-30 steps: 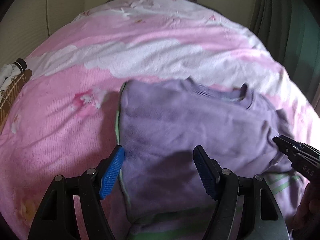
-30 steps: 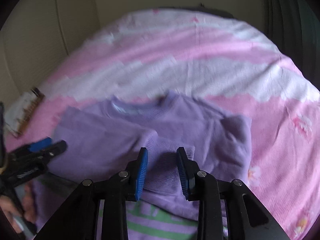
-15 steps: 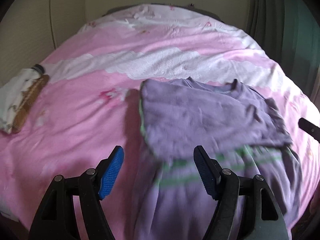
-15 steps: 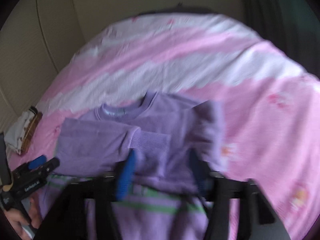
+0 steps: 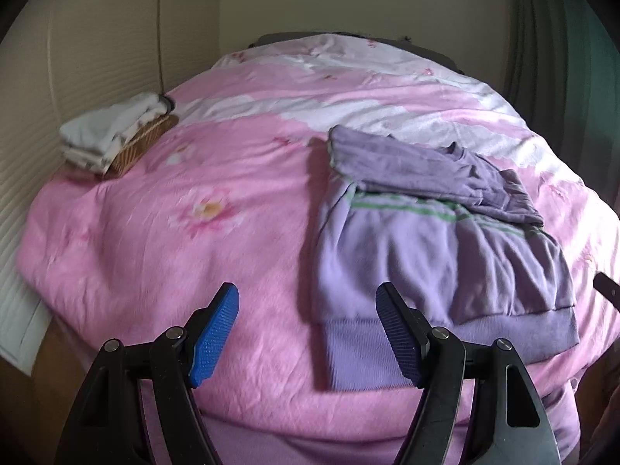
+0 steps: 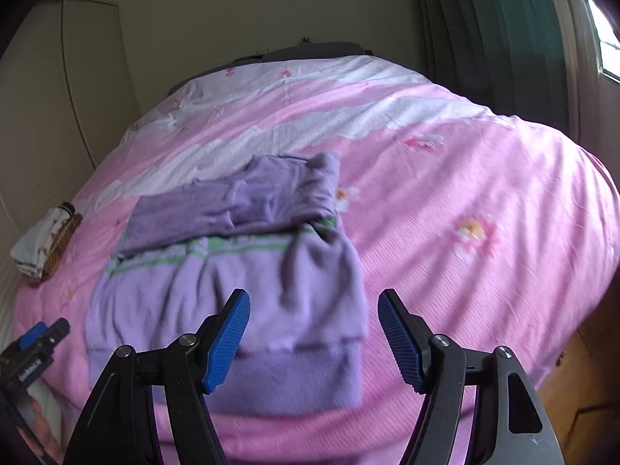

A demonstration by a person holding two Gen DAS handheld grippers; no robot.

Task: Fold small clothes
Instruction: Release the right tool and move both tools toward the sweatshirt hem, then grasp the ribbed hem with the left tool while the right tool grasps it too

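Pink bed (image 5: 162, 232); basket (image 5: 141, 143) under folded cloths (image 5: 104, 131).

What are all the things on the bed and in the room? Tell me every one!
purple sweater: one, lilac with green stripes, lying partly folded on the bed, ribbed hem nearest the cameras.
pink quilt: one, pink and white with flowers, covering the bed.
folded white clothes: one small stack, white, far left edge of the bed.
woven basket: one, brown, directly beside the white stack.
curtain: one, dark green, by the right wall.
window: one, bright, far right.
left gripper: one, black with blue pads, open, holding nothing.
right gripper: one, black with blue pads, open, over the sweater's hem.
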